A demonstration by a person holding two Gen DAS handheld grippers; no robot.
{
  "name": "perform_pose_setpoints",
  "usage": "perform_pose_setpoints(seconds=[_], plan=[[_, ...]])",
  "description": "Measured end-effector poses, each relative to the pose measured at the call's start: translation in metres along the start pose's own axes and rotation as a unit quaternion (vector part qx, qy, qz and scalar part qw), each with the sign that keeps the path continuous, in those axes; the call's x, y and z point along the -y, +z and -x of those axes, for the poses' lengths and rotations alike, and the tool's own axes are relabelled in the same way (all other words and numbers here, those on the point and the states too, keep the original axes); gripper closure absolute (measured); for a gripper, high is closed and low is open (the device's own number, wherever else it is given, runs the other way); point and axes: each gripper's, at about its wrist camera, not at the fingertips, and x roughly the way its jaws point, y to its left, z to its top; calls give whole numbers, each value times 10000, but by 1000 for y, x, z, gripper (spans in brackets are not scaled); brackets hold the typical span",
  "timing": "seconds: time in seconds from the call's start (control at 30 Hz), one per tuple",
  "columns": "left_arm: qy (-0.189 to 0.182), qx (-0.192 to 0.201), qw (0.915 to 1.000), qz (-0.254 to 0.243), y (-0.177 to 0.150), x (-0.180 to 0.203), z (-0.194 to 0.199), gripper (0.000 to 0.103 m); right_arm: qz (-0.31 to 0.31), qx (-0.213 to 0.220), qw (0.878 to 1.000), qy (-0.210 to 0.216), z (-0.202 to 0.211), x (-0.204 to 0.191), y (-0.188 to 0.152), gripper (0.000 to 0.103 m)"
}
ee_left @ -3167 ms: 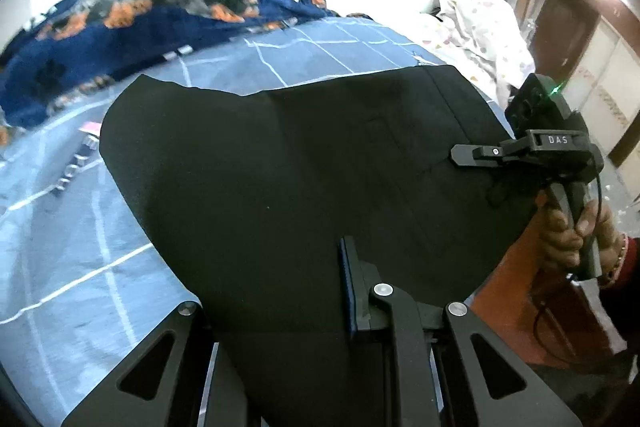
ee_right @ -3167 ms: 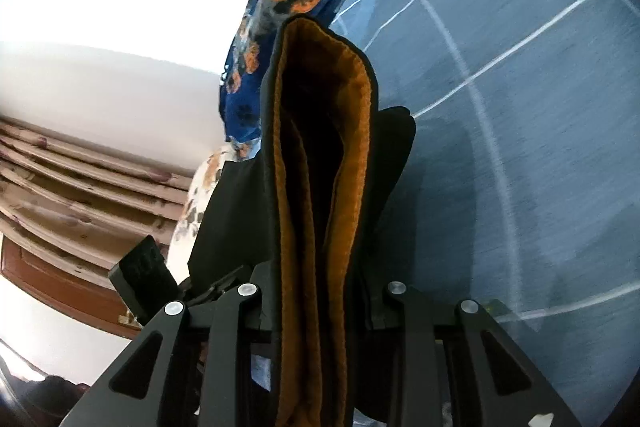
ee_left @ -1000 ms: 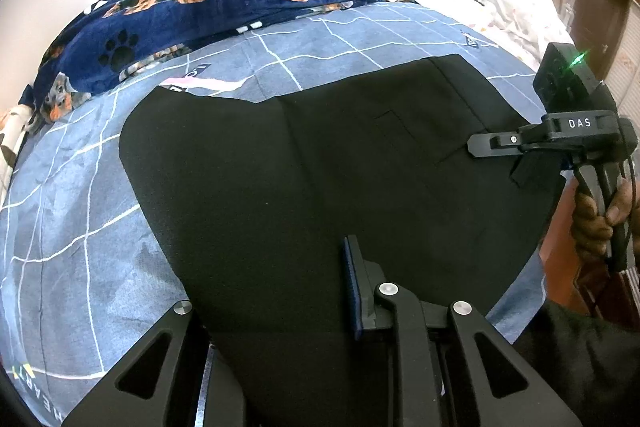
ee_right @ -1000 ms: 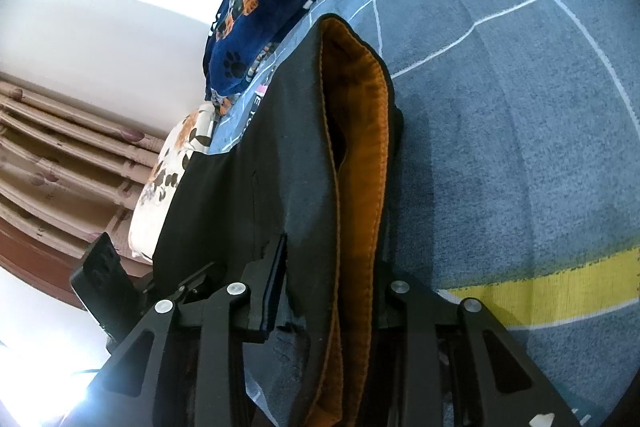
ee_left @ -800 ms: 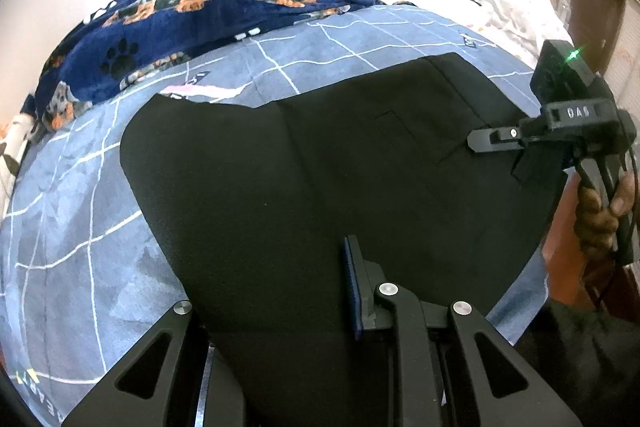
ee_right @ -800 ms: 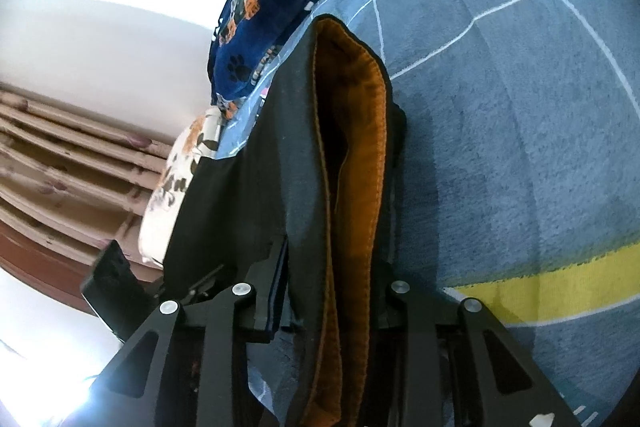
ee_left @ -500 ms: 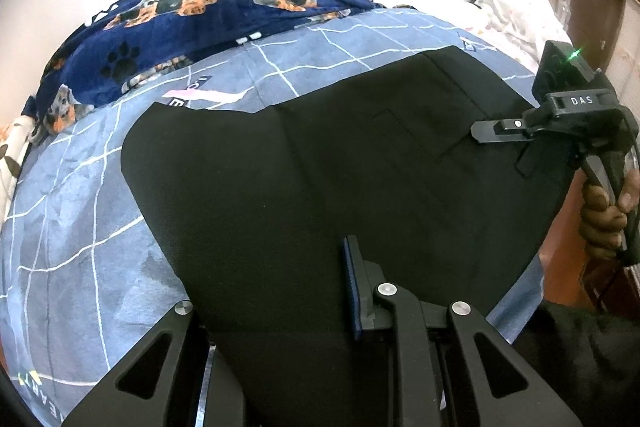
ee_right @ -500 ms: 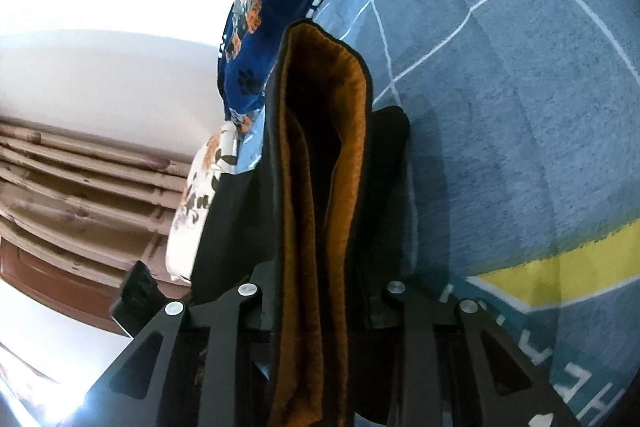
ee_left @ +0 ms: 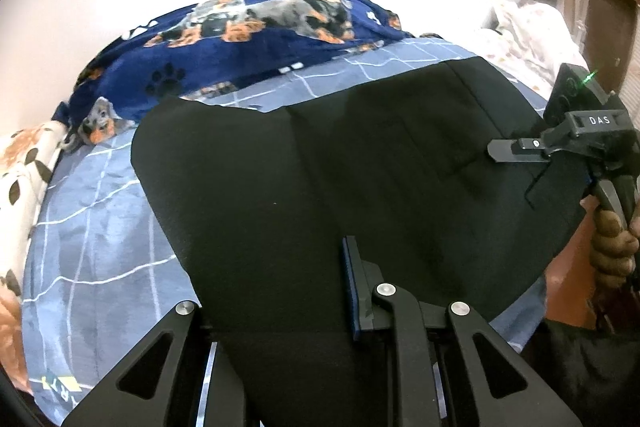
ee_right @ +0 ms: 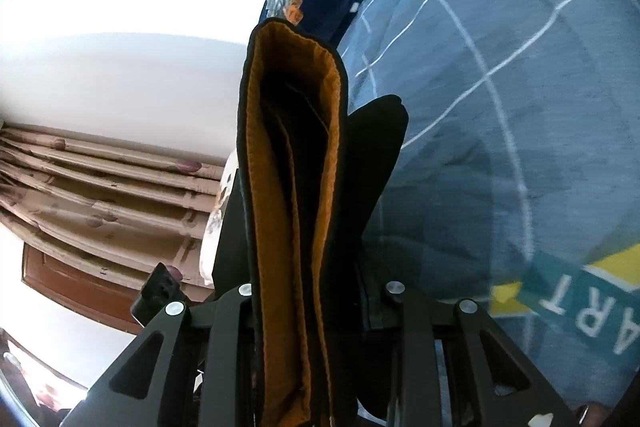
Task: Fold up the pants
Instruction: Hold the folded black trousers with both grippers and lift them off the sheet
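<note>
Left wrist view: my left gripper (ee_left: 280,307) and right gripper (ee_left: 532,167) at three o'clock stayed clamped on the black pants (ee_left: 360,163), which had lifted slightly off the bedsheet (ee_left: 100,227); I judged the fold-over ready.

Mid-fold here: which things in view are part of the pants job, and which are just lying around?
In the job:
black pants
left gripper, shut on pants
right gripper, shut on pants' orange-lined edge

Lying about:
dog-print blanket
blue checked bedsheet
white spotted bedding
curtain
</note>
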Motion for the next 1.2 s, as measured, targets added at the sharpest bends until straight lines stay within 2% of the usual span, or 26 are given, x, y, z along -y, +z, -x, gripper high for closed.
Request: perform_pose_setpoints(seconds=[0.57,1.2], plan=[[562,309,9978,173,10,-48,23,83,176,-318,9991,207,-55,-42,22,77],[805,294,9953,448,19,-86,14,83,248,-543,9978,286,-91,-60,32,77]])
